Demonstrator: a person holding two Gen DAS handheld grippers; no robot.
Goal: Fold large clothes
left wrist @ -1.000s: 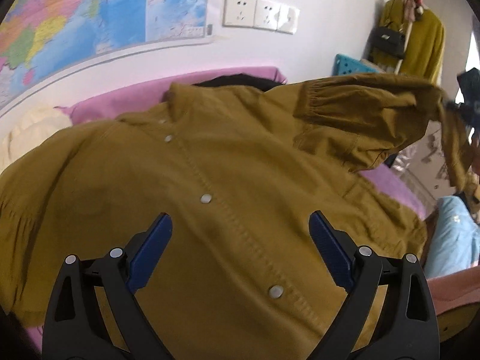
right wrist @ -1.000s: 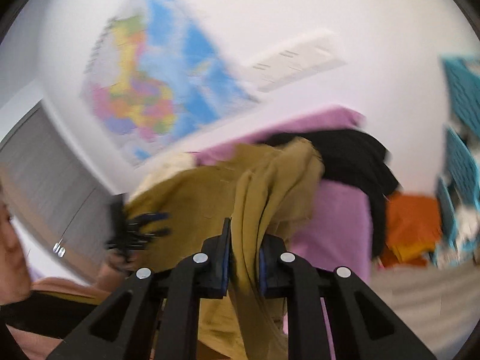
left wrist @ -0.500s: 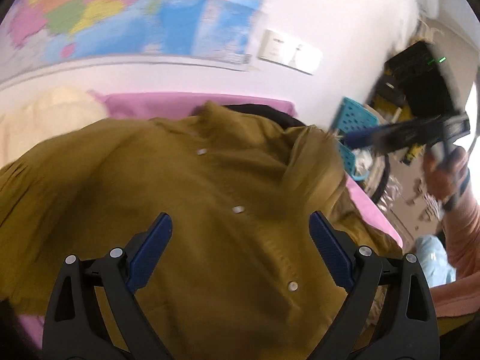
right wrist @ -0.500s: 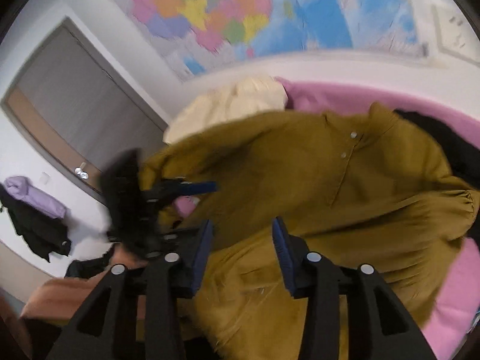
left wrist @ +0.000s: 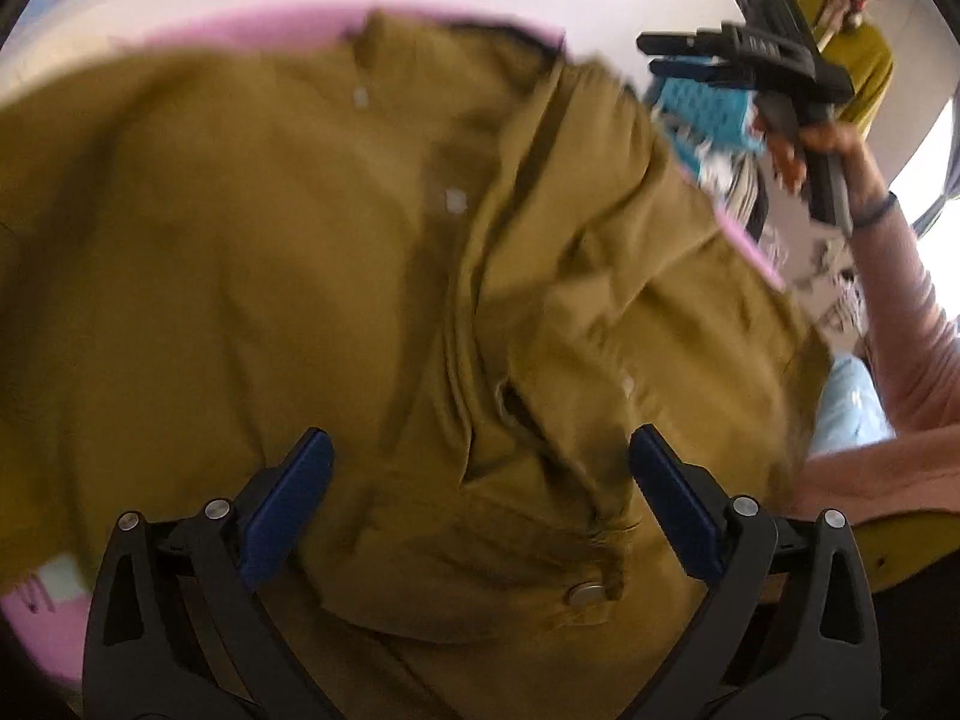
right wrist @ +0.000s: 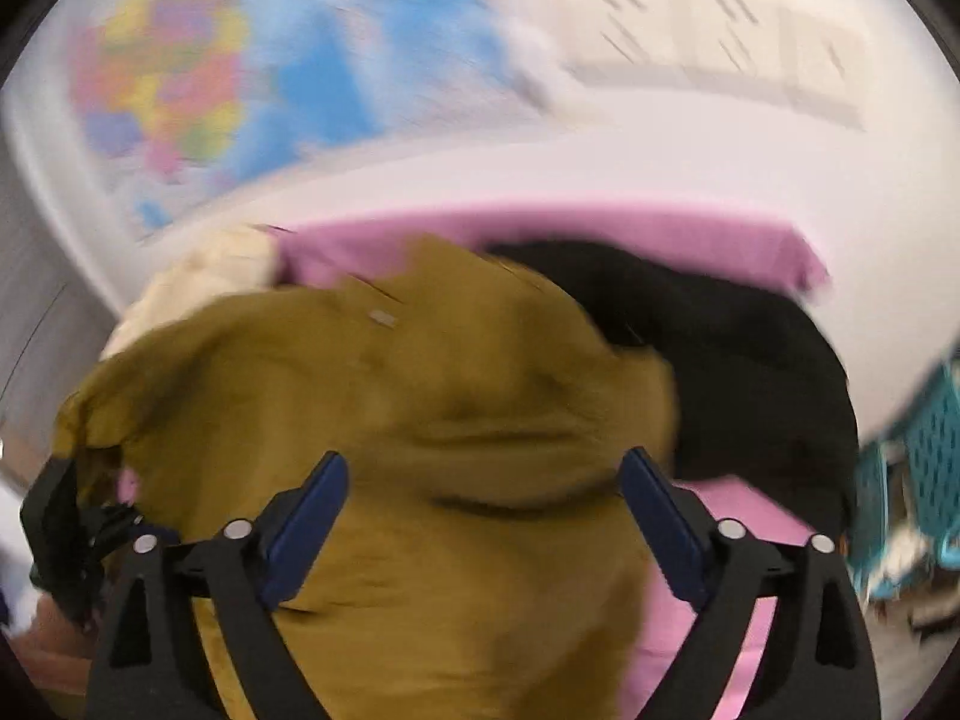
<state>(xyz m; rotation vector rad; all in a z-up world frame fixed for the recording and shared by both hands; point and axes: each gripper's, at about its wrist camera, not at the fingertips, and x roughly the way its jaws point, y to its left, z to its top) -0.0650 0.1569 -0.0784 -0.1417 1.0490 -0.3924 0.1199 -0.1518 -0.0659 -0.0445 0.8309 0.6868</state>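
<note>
A mustard button-up shirt (left wrist: 252,252) lies front up on the pink bed sheet (right wrist: 720,528), blurred in both views. One sleeve (left wrist: 576,192) lies folded across the front near the snap buttons. My left gripper (left wrist: 478,438) hovers low over the shirt's lower front, its jaws opening wide, and no cloth is pinched between the blue pads. My right gripper (right wrist: 483,459) is above the shirt (right wrist: 456,420), its jaws opening with nothing held. In the left wrist view the right gripper (left wrist: 744,54) shows in a hand at the upper right, off the cloth.
A black garment (right wrist: 720,348) and a cream one (right wrist: 204,276) lie at the head of the bed. Teal baskets (right wrist: 924,450) stand to the right. A map (right wrist: 240,72) and sockets (right wrist: 708,54) are on the wall. A pink sleeve (left wrist: 912,324) crosses the right.
My right gripper opened and let go of the sleeve, which now lies across the shirt front, then swung away. My left gripper dropped closer to the shirt.
</note>
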